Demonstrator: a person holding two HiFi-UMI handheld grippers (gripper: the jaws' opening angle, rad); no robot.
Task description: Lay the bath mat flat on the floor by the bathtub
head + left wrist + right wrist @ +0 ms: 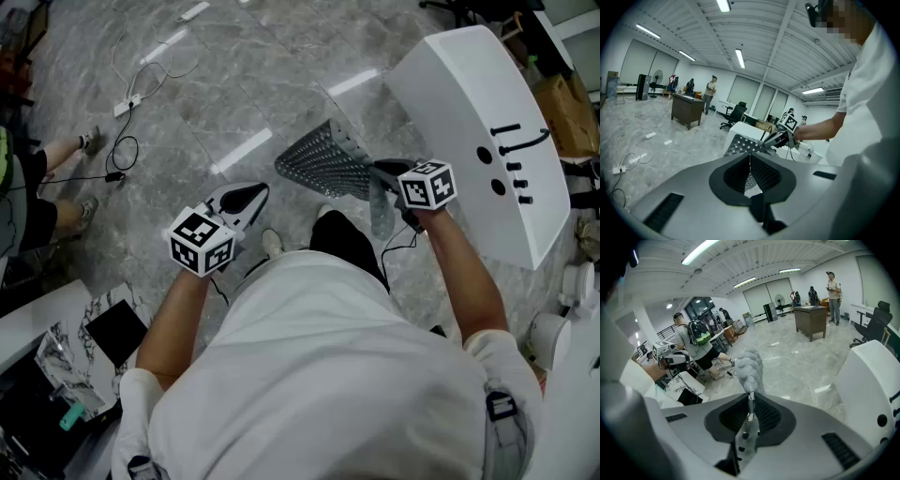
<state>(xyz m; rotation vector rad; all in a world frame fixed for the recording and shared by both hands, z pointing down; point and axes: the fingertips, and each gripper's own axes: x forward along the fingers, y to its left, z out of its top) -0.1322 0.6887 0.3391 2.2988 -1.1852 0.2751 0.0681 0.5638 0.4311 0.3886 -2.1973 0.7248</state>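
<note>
While aloft, one bath mat [326, 161]

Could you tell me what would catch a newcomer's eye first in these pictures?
The grey studded bath mat hangs in the air at centre, pinched at one edge by the right claw, above the marble floor. Just to its right stands the big white bathtub; the left claw is shut and empty.

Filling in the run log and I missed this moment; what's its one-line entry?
mat: held off floor, beside bathtub | right gripper: shut on mat | left gripper: shut, empty
</note>
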